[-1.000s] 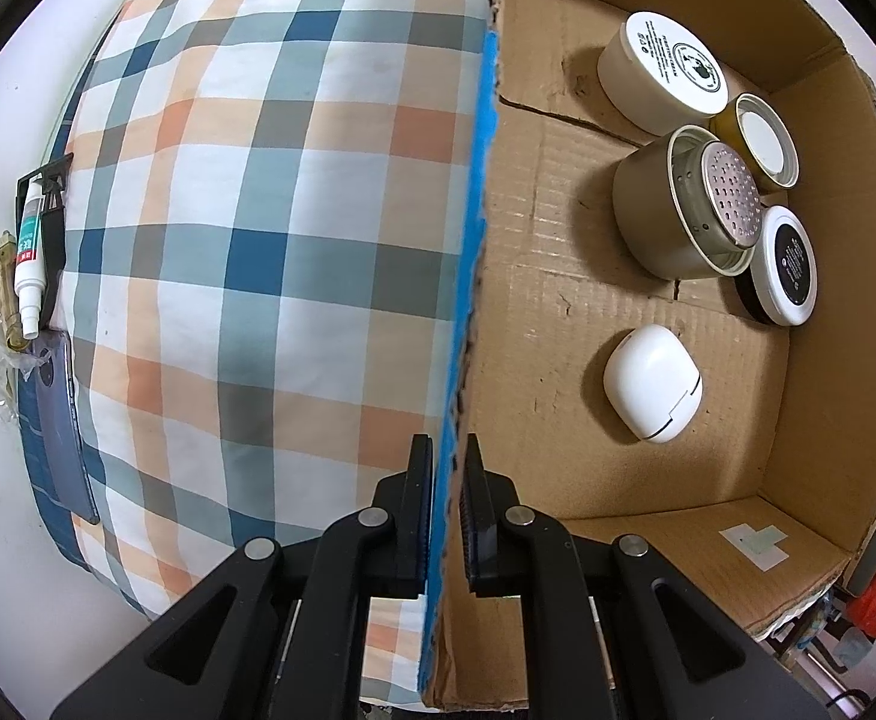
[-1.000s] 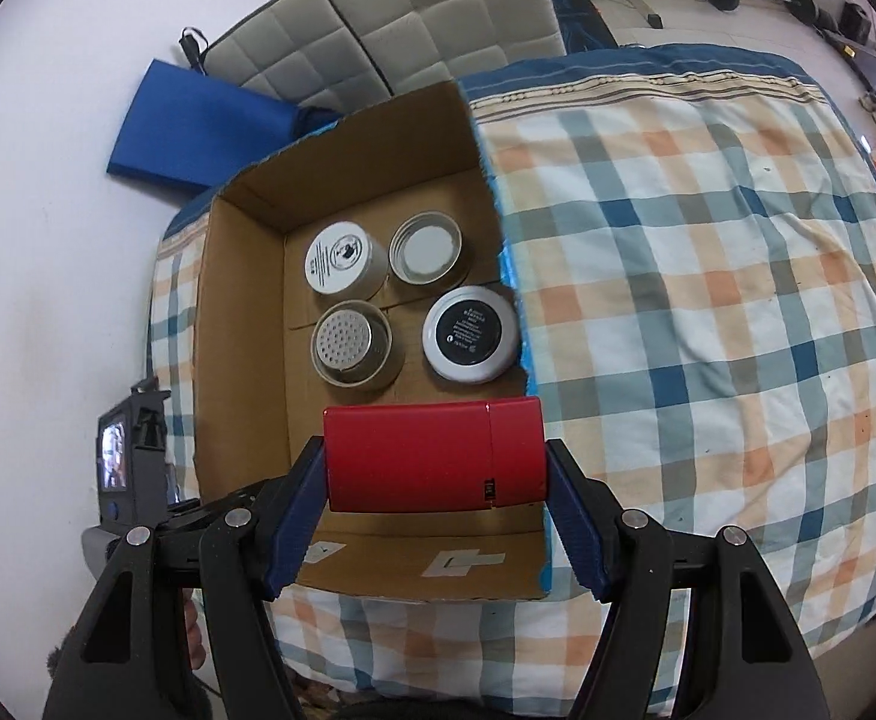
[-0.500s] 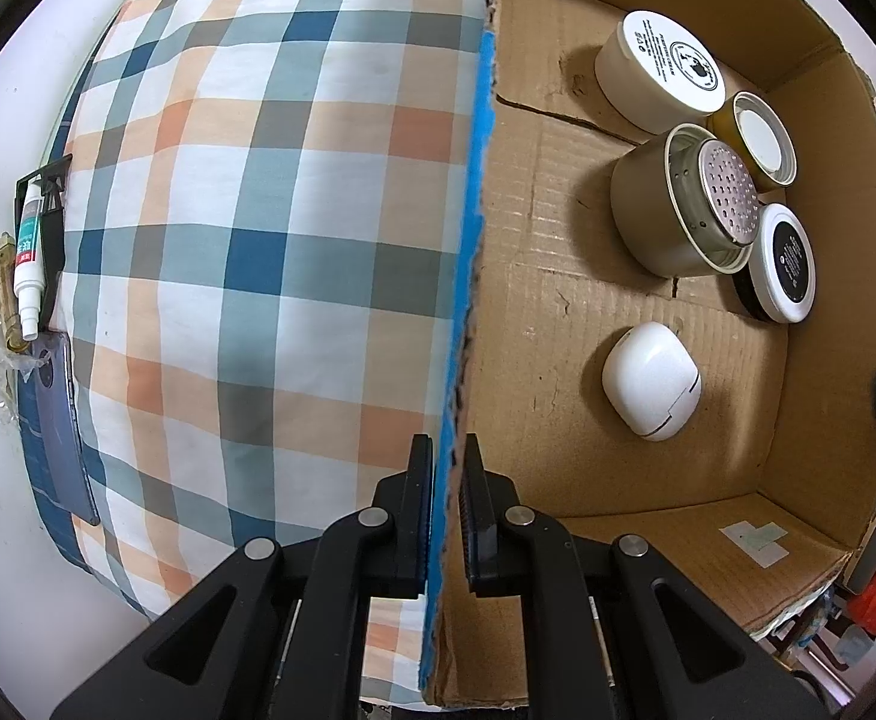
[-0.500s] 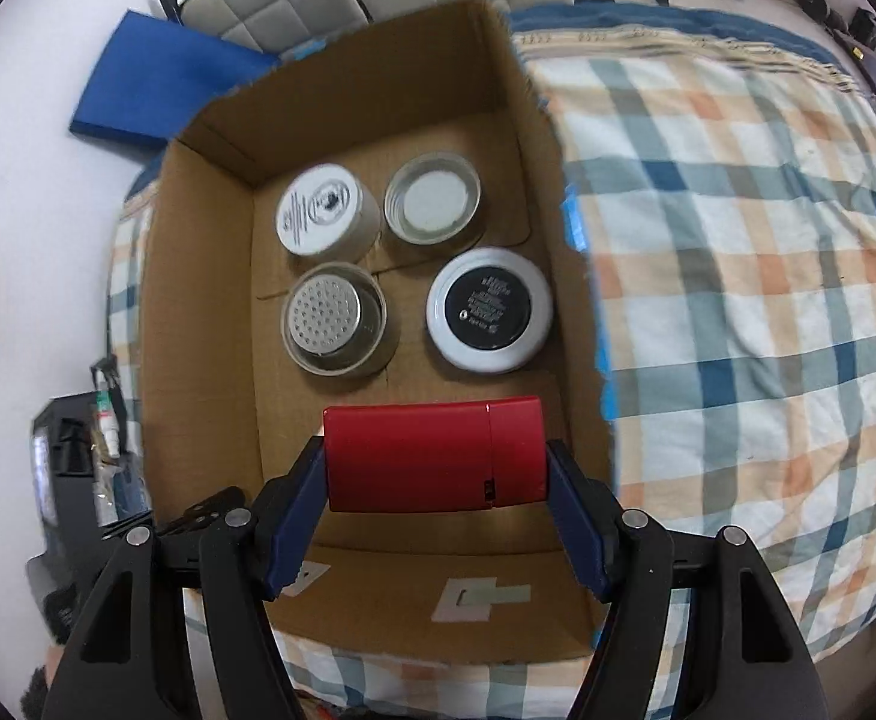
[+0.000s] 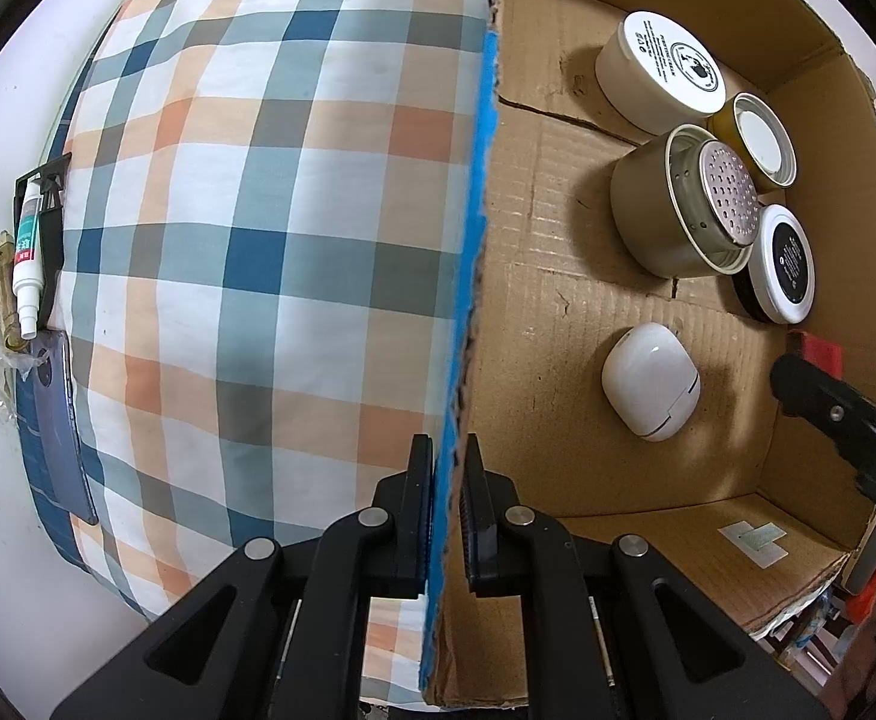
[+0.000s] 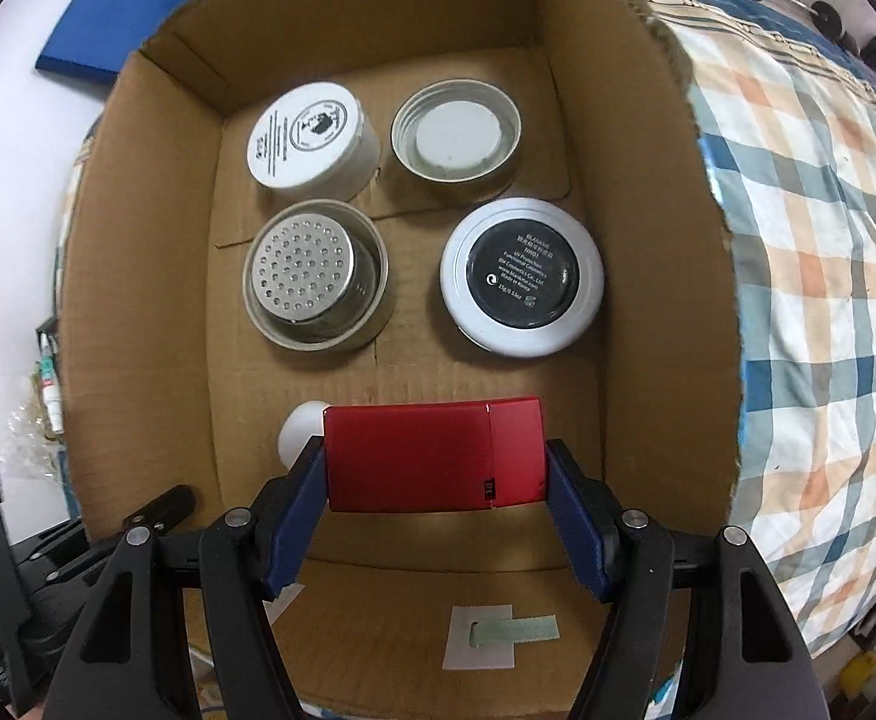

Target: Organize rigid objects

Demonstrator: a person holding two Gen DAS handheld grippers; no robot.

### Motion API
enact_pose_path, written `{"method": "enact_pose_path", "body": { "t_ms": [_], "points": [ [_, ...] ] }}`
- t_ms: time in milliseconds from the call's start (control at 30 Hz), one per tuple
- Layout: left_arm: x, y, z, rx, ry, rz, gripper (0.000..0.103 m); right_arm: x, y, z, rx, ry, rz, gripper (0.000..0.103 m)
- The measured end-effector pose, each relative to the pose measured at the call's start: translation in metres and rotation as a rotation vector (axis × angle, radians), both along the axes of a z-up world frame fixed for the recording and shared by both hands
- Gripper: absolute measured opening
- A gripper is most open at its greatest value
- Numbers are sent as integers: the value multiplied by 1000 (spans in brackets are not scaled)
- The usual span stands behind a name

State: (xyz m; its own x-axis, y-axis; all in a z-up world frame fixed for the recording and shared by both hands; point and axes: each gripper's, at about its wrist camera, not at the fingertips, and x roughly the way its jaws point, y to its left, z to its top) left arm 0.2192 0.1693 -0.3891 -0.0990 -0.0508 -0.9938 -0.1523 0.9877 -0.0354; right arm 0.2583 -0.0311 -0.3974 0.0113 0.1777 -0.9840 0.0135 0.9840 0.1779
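The left gripper (image 5: 445, 483) is pinching the cardboard box's (image 6: 156, 312) blue-edged left wall, jaws clamped on it. Inside are lying a white earbud case (image 5: 649, 381), a white jar (image 6: 312, 135) and a perforated metal strainer (image 6: 312, 276). The right gripper (image 6: 435, 468) is gripping a red case (image 6: 432, 450) flat above the near floor.

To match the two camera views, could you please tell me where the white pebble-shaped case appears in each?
Left wrist view: the white pebble-shaped case lies on the cardboard box floor, lower centre-right.
Right wrist view: only its edge peeks out, lower left, behind the red case.
Shared landmark: the perforated metal canister.
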Motion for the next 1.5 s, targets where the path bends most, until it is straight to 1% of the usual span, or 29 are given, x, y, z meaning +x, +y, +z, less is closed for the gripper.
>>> {"method": "enact_pose_path", "body": {
  "t_ms": [167,533,700,733,767,900,967,1033,1133,1300,1333,1400,1467,1500],
  "points": [
    [1,1,1,-2,-1,-2,6,3,4,-12,-16,31,-7,72],
    [0,2,0,-3,-1,-3,6,7,8,-19,-39,63,-1,73],
    [1,2,0,-3,-1,-3,6,9,8,-16,-31,66,-10,80],
    [0,2,0,-4,-2,-2,6,9,9,-15,-37,62,-8,84],
    [1,2,0,-3,-2,-3,6,9,10,-13,-51,53,-1,87],
    [1,2,0,-2,-2,-4,6,8,14,-2,-78,24,4,90],
    [1,2,0,-3,-2,-4,6,7,12,6,-84,5,7,97],
    [0,1,2,10,-9,-9,6,5,10,15,-93,-20,16,100],
    [-2,-2,12,53,-24,-20,11,3,8,28,-98,-52,27,102],
    [-6,-7,35,93,-45,-34,12,-2,3,48,-97,-93,45,103],
    [-7,-9,42,113,-60,-39,19,-4,2,52,-102,-100,50,103],
    [-11,-12,58,146,-105,-49,26,-10,-3,61,-94,-107,52,103],
    [-13,-15,72,145,-133,-52,31,-15,-4,64,-90,-111,49,103],
    [-14,-15,77,142,-144,-52,35,-18,-6,68,-84,-114,50,103]
  ]
}}
